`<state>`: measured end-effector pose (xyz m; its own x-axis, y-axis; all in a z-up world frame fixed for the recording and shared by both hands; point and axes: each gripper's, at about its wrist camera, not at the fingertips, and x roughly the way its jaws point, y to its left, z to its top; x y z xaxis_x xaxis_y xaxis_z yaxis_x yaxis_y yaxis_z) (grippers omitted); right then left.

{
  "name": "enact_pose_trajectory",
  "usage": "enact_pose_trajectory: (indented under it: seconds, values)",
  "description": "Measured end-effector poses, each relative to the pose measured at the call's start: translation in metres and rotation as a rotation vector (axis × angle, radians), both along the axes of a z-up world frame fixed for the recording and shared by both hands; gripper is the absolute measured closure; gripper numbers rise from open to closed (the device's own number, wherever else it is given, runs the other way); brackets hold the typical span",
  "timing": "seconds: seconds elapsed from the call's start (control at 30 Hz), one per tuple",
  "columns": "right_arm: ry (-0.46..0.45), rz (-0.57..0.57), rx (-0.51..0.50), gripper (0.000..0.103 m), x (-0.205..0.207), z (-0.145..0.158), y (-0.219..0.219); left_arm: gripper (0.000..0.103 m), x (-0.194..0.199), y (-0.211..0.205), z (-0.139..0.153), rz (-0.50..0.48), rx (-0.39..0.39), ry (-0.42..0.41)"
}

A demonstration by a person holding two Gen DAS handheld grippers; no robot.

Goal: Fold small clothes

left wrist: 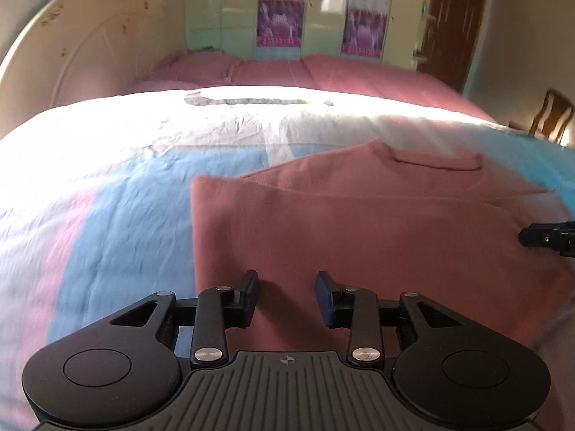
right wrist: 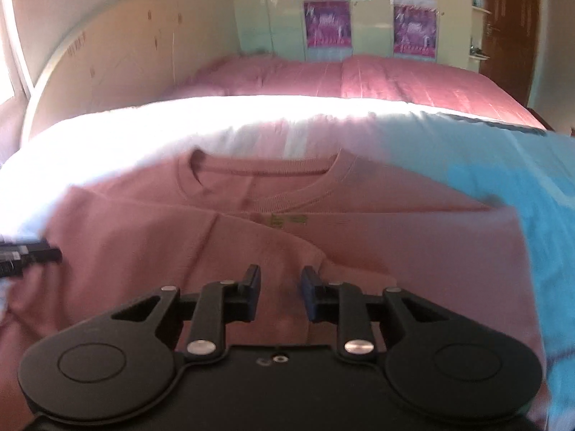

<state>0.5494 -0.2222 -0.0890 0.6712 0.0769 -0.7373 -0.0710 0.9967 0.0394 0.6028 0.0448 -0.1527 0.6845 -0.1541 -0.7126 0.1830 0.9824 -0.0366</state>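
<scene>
Sweatshirt (left wrist: 377, 215), dusty pink, crew neck, lies flat on the bed, on a sheet (left wrist: 107, 208) with blue, pink and white bands. Collar (right wrist: 266, 176) points away from both cameras, toward the far side. Both sides look folded in over the chest: a straight vertical edge shows on the left in the left wrist view, and a folded sleeve (right wrist: 251, 251) runs diagonally across the front in the right wrist view. A small pale label (right wrist: 284, 219) shows just below the neckline.

Left tool (left wrist: 286, 298): fingers spread with a clear gap, nothing between them, poised above the garment's near left part. Whether the tips touch the cloth cannot be told.

Right tool (right wrist: 281, 294): fingers parted, somewhat narrower gap, nothing gripped, over the near middle of the garment by the folded sleeve's lower end. It also appears at the right edge of the left wrist view (left wrist: 546, 239), over the garment's right side.

Beyond the sheet: strong sunlight washes out its far part, then a dark pink bedspread (left wrist: 359, 75). Cream headboard (left wrist: 90, 54) at left, pale wardrobe (left wrist: 323, 10) with purple panels behind, brown door (left wrist: 452, 25) and a wooden chair (left wrist: 550, 115) at right.
</scene>
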Motion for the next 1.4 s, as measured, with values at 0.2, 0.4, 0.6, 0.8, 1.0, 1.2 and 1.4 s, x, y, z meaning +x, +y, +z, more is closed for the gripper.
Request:
enact_pose_trajectory:
  seconds: [0.2, 0.4, 0.6, 0.8, 1.0, 1.2, 1.4]
  values:
    - [-0.039, -0.076, -0.009, 0.069, 0.031, 0.0, 0.002, 0.062, 0.054, 0.015, -0.006, 0.015, -0.042, 0.011]
    - [-0.045, 0.089, 0.031, 0.074, 0.035, -0.004, 0.057, 0.062, 0.04, 0.018, -0.011, -0.002, -0.042, -0.04]
    - [-0.089, 0.008, -0.036, 0.069, 0.01, 0.004, 0.034, 0.044, 0.001, -0.02, 0.022, -0.103, 0.083, -0.093]
    - [-0.043, -0.029, 0.04, 0.073, -0.041, 0.007, -0.003, 0.038, -0.062, -0.1, 0.013, -0.256, -0.03, -0.112]
    - [0.004, 0.044, -0.119, 0.082, -0.08, -0.011, 0.015, 0.037, -0.091, -0.124, -0.003, -0.254, 0.018, -0.087]
    - [-0.079, 0.03, -0.073, 0.094, -0.094, 0.014, 0.005, 0.037, -0.103, -0.076, 0.013, -0.144, 0.0, -0.119]
    - [0.017, 0.024, -0.09, 0.092, -0.094, -0.006, -0.006, 0.037, -0.113, -0.015, -0.002, -0.059, 0.044, -0.084]
